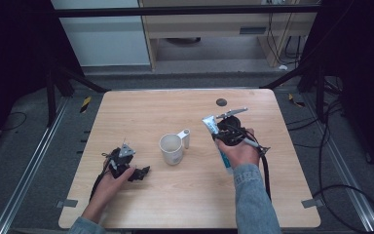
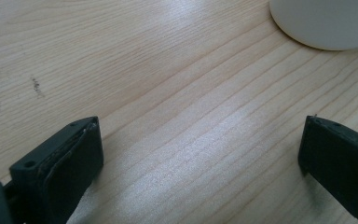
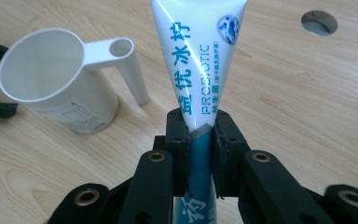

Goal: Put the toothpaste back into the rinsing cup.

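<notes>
My right gripper (image 3: 200,140) pinched the toothpaste tube (image 3: 198,60) just right of the white cup (image 1: 171,148), my left gripper (image 2: 200,154) lay spread wide left of the cup, nothing between its jaws

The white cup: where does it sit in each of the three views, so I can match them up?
High view: the white cup stands at the table's middle, between the two hands.
Left gripper view: its curved side is at the top right corner.
Right gripper view: upper left, handle toward the toothpaste tube.
Shared landmark: the light wooden table.
</notes>
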